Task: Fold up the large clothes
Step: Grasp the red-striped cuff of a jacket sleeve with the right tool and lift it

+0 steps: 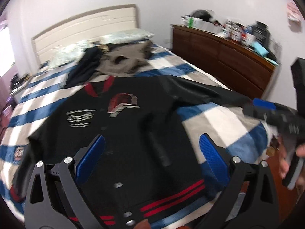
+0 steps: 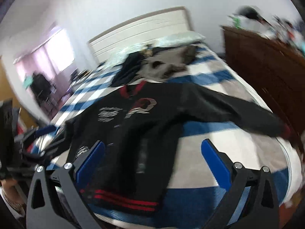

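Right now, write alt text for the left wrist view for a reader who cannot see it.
A black jacket with red collar and red-striped hem lies spread face up on a bed with a blue, white and grey checked cover. The open left tool hovers over its hem; the right tool sits at the sleeve end. More clothes, pillows and a cluttered wooden dresser lie beyond.

the jacket (image 1: pixel 122 126) is matt black cloth with red ribbed knit at collar and hem. the bed cover (image 1: pixel 215 118) looks soft, fleecy cloth. the dresser (image 1: pixel 225 59) is dark, slightly glossy wood. the left gripper (image 1: pixel 152 148) has textured blue pads (image 1: pixel 213 156) on matt black arms with shiny metal screws.
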Demonstrator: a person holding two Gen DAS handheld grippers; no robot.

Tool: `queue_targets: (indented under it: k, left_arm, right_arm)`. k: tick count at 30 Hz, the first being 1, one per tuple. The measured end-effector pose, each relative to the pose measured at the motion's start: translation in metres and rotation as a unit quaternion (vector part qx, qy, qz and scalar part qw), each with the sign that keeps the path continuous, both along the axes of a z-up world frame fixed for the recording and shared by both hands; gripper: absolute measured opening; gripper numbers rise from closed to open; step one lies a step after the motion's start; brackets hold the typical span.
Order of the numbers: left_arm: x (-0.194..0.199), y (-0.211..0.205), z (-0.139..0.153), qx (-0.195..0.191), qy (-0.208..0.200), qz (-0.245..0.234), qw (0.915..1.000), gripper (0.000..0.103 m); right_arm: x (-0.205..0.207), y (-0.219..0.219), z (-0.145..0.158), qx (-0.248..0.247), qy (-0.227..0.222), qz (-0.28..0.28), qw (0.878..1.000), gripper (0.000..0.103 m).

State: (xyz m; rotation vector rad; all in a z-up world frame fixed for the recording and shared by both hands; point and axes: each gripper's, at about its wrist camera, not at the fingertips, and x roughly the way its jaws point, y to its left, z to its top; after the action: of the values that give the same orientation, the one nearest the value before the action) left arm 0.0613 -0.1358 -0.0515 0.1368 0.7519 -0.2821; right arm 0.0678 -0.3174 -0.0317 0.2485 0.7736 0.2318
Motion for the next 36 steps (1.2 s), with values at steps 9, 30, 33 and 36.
queue_targets:
  k: [9,30,33,36]
  left_arm:
    - [0.029,-0.093,-0.075,-0.009,0.020,-0.093,0.9954,0.097]
    - [0.065,-0.120,-0.212,-0.037,0.137,-0.135,0.9806,0.097]
    - [0.062,-0.123,-0.217,-0.023,0.132,-0.141,0.9810,0.097]
    - [0.060,-0.124,-0.219,-0.018,0.129,-0.143,0.9811,0.097]
  right_arm:
    - [0.022,-0.195,-0.068,0.082,0.050,-0.179,0.979,0.099]
    - [0.140,-0.318,-0.207,0.373,0.129,-0.301,0.868,0.099]
    - [0.151,-0.325,-0.219,0.380,0.141,-0.315,0.858,0.099]
    - [0.154,-0.334,-0.224,0.367,0.152,-0.346,0.850,0.058]
